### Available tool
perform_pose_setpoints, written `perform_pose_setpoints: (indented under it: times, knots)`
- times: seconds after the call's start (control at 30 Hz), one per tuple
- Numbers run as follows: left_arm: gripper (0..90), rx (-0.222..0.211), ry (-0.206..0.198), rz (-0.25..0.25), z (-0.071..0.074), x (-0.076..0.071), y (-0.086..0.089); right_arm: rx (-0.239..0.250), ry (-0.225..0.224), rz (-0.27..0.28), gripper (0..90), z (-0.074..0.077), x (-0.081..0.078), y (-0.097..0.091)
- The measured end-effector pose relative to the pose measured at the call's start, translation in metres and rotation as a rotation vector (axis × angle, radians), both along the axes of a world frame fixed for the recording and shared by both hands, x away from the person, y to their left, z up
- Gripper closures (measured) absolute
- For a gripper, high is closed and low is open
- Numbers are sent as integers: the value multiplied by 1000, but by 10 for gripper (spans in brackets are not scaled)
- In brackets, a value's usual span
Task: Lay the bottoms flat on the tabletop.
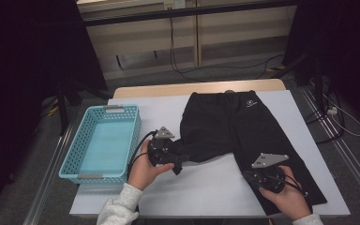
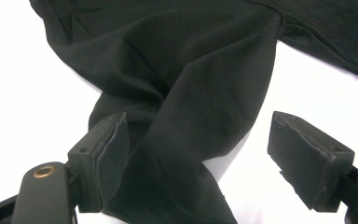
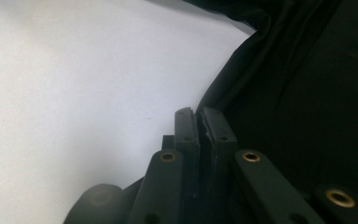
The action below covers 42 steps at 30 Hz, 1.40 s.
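Observation:
Black trousers (image 1: 229, 126) lie flat on a white sheet (image 1: 201, 192), waistband toward the far edge. My left gripper (image 1: 178, 161) sits at the end of the left leg. Its jaws stand wide apart in the left gripper view, and my left gripper (image 2: 205, 154) has a bunched fold of the black cloth (image 2: 191, 70) lying loose between them, against one pad only. My right gripper (image 1: 255, 177) rests at the inner edge of the right leg near its hem. In the right gripper view my right gripper (image 3: 198, 121) has its jaws pressed together where the cloth's edge (image 3: 307, 93) runs into the tips.
A light blue plastic basket (image 1: 72, 154) stands on the left of the table, beside my left hand. The wooden table top (image 1: 168, 89) shows beyond the sheet's far edge. Cables trail over the floor behind the table.

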<state>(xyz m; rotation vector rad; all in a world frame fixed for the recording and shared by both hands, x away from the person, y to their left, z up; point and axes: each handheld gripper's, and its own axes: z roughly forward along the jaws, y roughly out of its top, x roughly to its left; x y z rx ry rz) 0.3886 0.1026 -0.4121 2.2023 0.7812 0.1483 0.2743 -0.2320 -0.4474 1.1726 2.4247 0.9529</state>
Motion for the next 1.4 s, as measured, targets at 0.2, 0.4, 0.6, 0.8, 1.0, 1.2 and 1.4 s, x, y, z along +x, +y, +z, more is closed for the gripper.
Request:
perform_pose_setpoints:
  times: [0.2,0.4,0.6,0.8,1.0,1.2,1.4]
  knots:
    - [211,11,8,29,-6,2,2,10,-29,-23,594,1,2,-1]
    - [215,24,-7,38,-10,4,2,32,-42,-46,458,1,4,-2]
    - [399,48,65,28,-17,4,4,64,-50,-68,385,1,5,-4]
    - [678,62,104,12,-17,3,2,69,-55,-76,372,2,6,-5]
    - [824,11,145,5,-10,0,0,71,-66,-66,371,3,6,-4]
    - [761,-72,109,-73,6,-9,-14,78,-68,-71,361,3,6,-4]
    - [570,-51,127,-97,-7,-11,-25,83,-70,-67,351,4,6,-2]
